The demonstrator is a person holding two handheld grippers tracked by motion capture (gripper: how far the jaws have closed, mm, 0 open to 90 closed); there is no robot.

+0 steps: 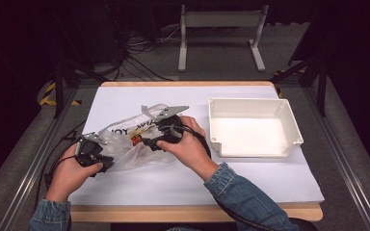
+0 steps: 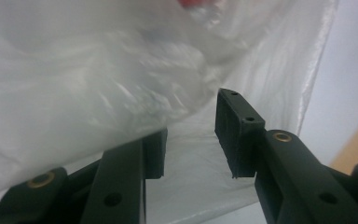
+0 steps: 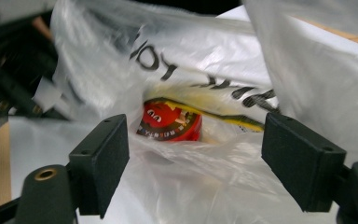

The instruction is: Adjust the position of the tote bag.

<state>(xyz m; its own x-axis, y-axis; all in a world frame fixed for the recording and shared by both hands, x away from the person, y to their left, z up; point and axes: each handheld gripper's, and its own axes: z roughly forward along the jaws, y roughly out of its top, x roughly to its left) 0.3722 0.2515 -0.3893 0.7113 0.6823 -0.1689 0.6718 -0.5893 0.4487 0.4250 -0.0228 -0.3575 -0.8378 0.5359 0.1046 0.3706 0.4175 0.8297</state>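
Note:
A crumpled translucent plastic bag [image 1: 120,137] with black lettering lies on the white table top [image 1: 197,180], left of centre. Inside its mouth sits a red can [image 3: 170,122], seen as a red spot [image 1: 136,140] in the high view. My right gripper [image 3: 198,154] faces into the bag's opening, jaws wide open on either side of the can and apart from it. At the bag's left end my left gripper [image 2: 191,135] is open, with the bag's film [image 2: 98,84] draped over one jaw and lying behind the gap. In the high view the left gripper [image 1: 106,162] and right gripper [image 1: 148,142] flank the bag.
A white rectangular tray [image 1: 250,100] stands on the right half of the table, nothing in it. The table's wooden edge [image 1: 197,211] runs along the front. Beyond the far edge are a white frame's legs [image 1: 257,53] and cables on the floor.

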